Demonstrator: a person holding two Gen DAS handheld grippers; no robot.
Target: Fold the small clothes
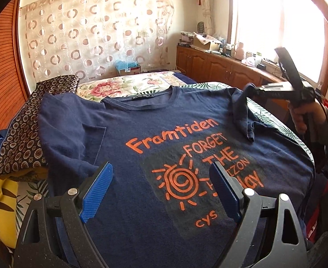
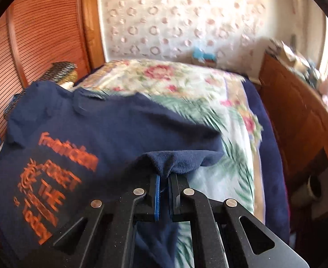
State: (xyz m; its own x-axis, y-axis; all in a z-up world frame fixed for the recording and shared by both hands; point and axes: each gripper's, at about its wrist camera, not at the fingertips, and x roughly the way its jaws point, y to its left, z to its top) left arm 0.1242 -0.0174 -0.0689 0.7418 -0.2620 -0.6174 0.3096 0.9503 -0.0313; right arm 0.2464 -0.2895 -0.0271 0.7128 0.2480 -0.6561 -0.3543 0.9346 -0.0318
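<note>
Both differ: left claw (image 1: 161,192) gapes over the T-shirt (image 1: 141,129); right claw (image 2: 164,178) pinches its sleeve (image 2: 177,160).

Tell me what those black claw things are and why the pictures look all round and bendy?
They are grippers, pinching tools a person holds, one per hand. Each carries a wide-eyed camera that bends the picture. One picture looks out over the left gripper, open above a navy T-shirt with orange writing, spread on a flowery bed. There you also see the right gripper and the person's hand. The other picture is from the right gripper, pinched shut on the shirt's sleeve and lifting it.
</note>
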